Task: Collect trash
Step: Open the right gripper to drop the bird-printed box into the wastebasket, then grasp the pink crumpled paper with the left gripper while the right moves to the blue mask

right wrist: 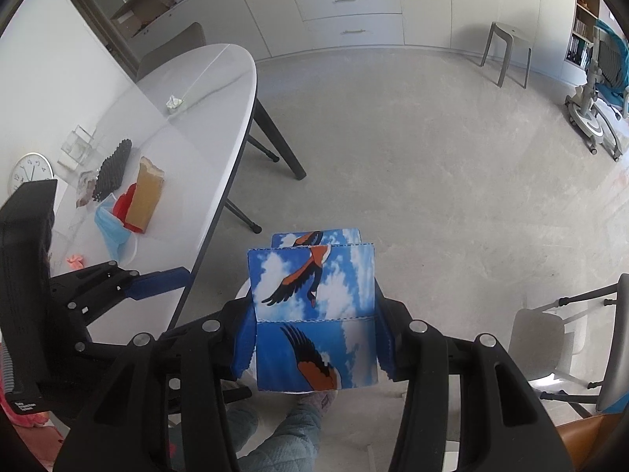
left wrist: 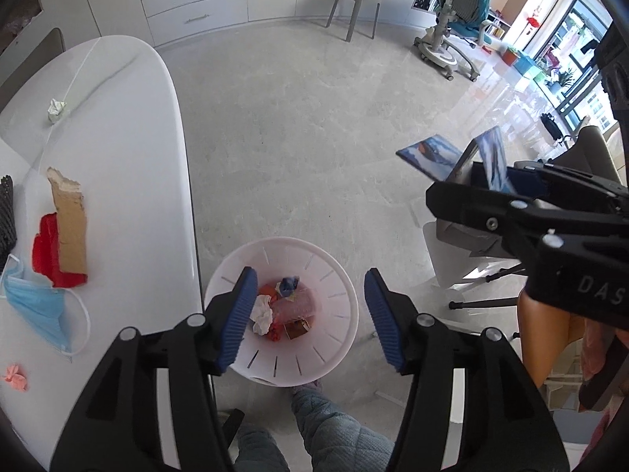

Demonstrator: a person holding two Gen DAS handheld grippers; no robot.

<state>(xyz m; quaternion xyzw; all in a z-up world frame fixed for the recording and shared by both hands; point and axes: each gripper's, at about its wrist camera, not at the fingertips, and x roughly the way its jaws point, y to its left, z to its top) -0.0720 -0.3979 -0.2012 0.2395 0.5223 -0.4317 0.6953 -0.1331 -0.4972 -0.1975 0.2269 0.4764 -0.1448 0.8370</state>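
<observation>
Table (left wrist: pixel 118 126), white and oval, carries a cardboard strip (left wrist: pixel 70 228) lying over red scrap (left wrist: pixel 47 251), a blue face mask (left wrist: pixel 37 308) and a crumpled wad (left wrist: pixel 57 109); beside it on the floor stands the white bin (left wrist: pixel 338 275), scraps already inside; the left gripper (left wrist: pixel 310 314) hangs over it, jaws apart and empty; the right gripper (right wrist: pixel 314 338) clamps a blue bird-printed box (right wrist: pixel 314 310).

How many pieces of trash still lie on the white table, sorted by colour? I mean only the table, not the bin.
Red: 1, wrapper
Brown: 1, cardboard strip
Light blue: 1, face mask
Pink: 1, small scrap
Black: 1, foam net
Pale white-green: 1, crumpled paper
Total: 6
</observation>
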